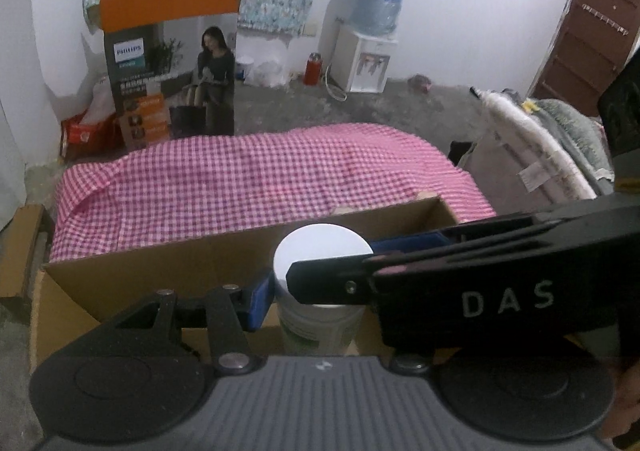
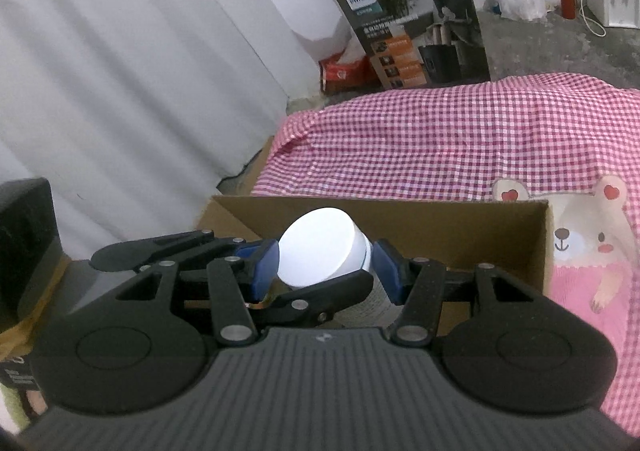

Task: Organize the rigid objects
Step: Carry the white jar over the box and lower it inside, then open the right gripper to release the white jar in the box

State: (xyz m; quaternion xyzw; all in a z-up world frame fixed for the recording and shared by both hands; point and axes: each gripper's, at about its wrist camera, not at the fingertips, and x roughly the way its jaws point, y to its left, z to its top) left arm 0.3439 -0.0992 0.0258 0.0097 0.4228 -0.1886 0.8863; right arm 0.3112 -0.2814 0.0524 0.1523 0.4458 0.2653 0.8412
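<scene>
Both grippers clamp one object — a white-lidded cylindrical plastic jar (image 2: 324, 259) with a pale label. The right gripper (image 2: 326, 265) presses its blue pads (image 2: 385, 266) on the jar just below the lid; the left gripper (image 1: 316, 275) holds it likewise. Jaws are part-closed on it, not free.

Risk: two grips on one smooth jar. Uneven pull could twist it loose or tilt it.

Pose: both grippers angle downward, crossing, the jar over the open brown cardboard box (image 2: 440, 219). Beyond lies the pink gingham bed cover (image 1: 260, 179).
</scene>
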